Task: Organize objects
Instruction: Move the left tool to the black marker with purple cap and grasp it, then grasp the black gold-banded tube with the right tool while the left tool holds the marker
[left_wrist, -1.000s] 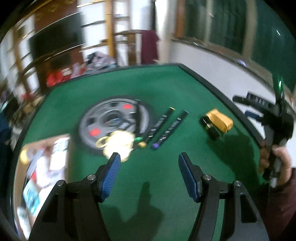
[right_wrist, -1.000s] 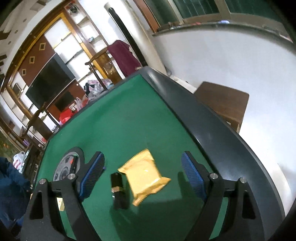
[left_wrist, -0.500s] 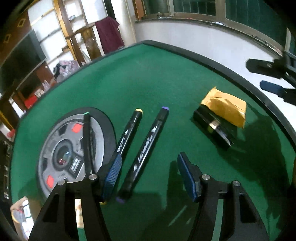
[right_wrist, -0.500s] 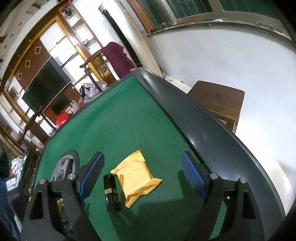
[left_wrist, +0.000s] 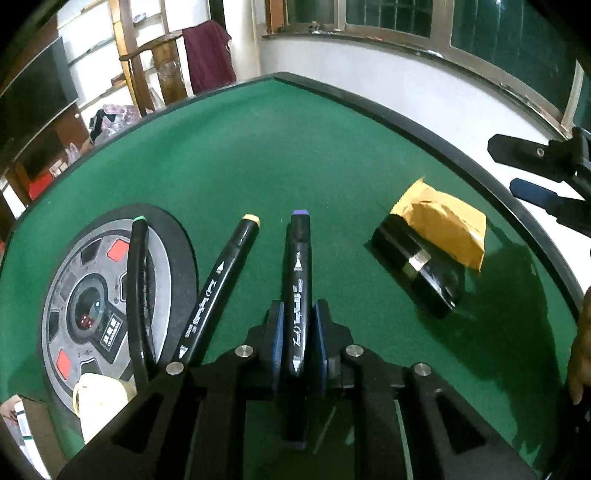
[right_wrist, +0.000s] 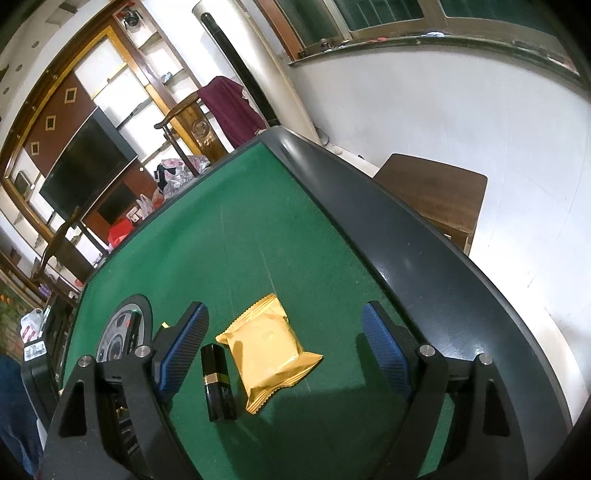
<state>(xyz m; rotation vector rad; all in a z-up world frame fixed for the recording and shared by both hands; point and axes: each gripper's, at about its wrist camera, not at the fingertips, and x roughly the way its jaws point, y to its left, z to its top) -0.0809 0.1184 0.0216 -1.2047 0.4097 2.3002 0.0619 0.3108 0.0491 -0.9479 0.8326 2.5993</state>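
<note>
My left gripper (left_wrist: 298, 325) is shut on a black marker with a purple cap (left_wrist: 300, 258) that lies on the green table. A yellow-capped black marker (left_wrist: 221, 280) lies just left of it. A green-capped marker (left_wrist: 136, 288) rests on a round grey disc (left_wrist: 74, 295). A gold snack packet (right_wrist: 267, 349) and a black lipstick tube (right_wrist: 218, 384) lie side by side between the open fingers of my right gripper (right_wrist: 284, 350), which hovers above them; both also show in the left wrist view, the packet (left_wrist: 443, 225) and the tube (left_wrist: 417, 266).
The table's black rim (right_wrist: 388, 236) runs along the right. A white cup (left_wrist: 99, 402) stands at the disc's near edge. A brown stool (right_wrist: 432, 192) stands beyond the rim by the wall. Chairs and shelves stand behind the table.
My left gripper has moved forward and down over the purple-capped marker and shut on it. My right gripper has stayed open over the packet and lipstick, shifting only slightly.
</note>
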